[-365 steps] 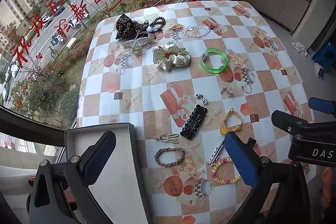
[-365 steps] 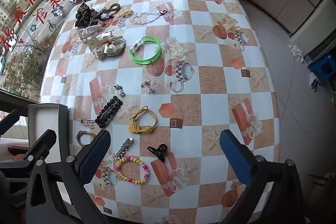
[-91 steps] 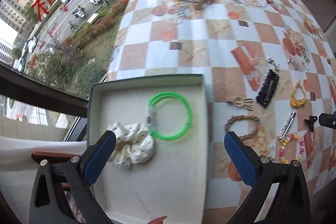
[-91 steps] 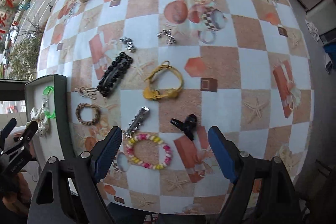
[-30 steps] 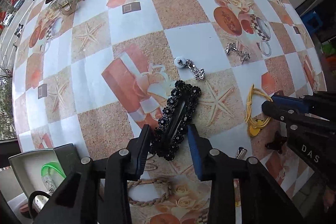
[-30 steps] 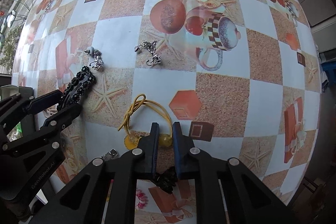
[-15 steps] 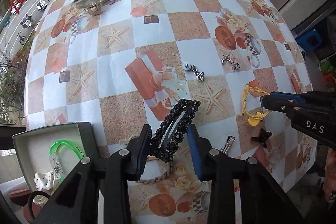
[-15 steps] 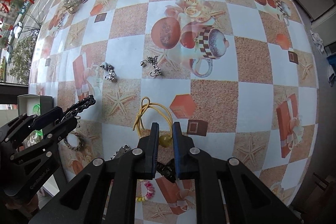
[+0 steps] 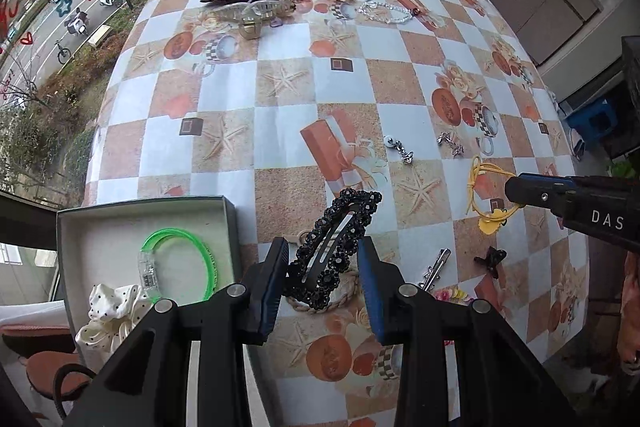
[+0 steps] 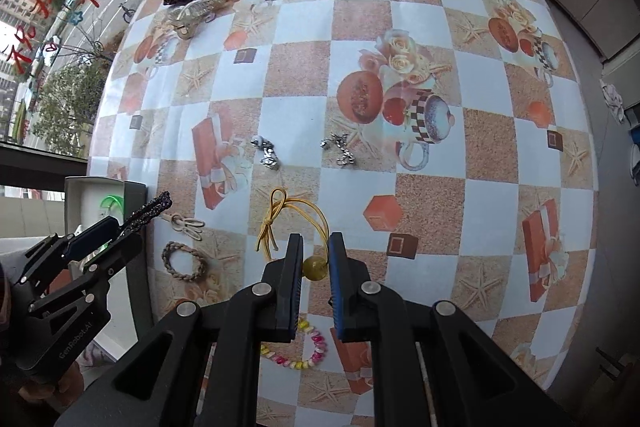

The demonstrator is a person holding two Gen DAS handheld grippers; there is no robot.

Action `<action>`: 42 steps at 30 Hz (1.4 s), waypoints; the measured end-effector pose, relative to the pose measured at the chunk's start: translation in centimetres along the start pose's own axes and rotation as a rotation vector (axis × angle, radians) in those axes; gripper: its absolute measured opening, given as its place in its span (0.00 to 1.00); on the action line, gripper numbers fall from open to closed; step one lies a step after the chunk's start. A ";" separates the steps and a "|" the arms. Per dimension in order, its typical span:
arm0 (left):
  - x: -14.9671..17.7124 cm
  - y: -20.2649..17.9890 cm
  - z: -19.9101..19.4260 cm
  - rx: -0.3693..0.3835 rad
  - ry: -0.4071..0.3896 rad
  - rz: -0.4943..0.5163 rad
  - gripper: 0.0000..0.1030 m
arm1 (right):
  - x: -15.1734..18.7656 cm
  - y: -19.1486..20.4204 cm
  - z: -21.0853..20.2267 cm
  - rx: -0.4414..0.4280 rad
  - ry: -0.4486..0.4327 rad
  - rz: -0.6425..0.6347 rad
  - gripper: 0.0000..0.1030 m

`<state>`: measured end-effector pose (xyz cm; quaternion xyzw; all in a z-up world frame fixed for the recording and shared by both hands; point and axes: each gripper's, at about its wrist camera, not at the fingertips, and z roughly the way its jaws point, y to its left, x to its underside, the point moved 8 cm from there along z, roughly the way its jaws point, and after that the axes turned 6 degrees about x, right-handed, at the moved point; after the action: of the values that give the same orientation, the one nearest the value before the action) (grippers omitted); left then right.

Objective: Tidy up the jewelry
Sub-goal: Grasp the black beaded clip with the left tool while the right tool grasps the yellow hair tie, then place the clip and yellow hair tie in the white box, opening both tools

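With my left jaws (image 9: 324, 281) clamping the black hair clip (image 9: 334, 247) and my right jaws (image 10: 316, 265) clamping the yellow hair tie (image 10: 298, 219) above the desk (image 9: 320, 87), thin grips risk slippage before the box (image 9: 100, 227)

Glossy printed tablecloth (image 9: 288, 131), black beaded barrette (image 9: 332, 247) with a metal centre strip, translucent green plastic bangle (image 9: 180, 263) beside a white dotted cloth scrunchie (image 9: 114, 311) in the matt grey box (image 9: 144, 205), yellow cord tie (image 10: 294, 217) with a glossy bead, matt black grippers
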<state>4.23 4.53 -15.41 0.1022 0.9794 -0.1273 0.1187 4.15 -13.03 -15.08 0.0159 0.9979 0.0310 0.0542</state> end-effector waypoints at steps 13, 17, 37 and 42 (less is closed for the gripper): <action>5.3 8.1 -5.5 -0.040 -0.077 -0.192 0.38 | -1.3 12.1 -1.8 -0.086 -0.025 -0.210 0.13; 7.5 11.2 -6.6 -0.065 -0.086 -0.266 0.38 | -0.9 16.5 -1.1 -0.107 -0.009 -0.289 0.13; 16.8 19.9 -4.0 -0.166 -0.017 -0.477 0.38 | 1.1 26.8 6.7 -0.065 0.119 -0.442 0.13; 17.0 20.2 -2.6 -0.178 0.001 -0.483 0.38 | 1.2 27.0 8.2 -0.037 0.132 -0.448 0.13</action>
<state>-7.84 27.27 -21.90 -0.1454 0.9828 -0.0653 0.0931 4.60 14.47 -21.65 -0.2088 0.9772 0.0375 -0.0054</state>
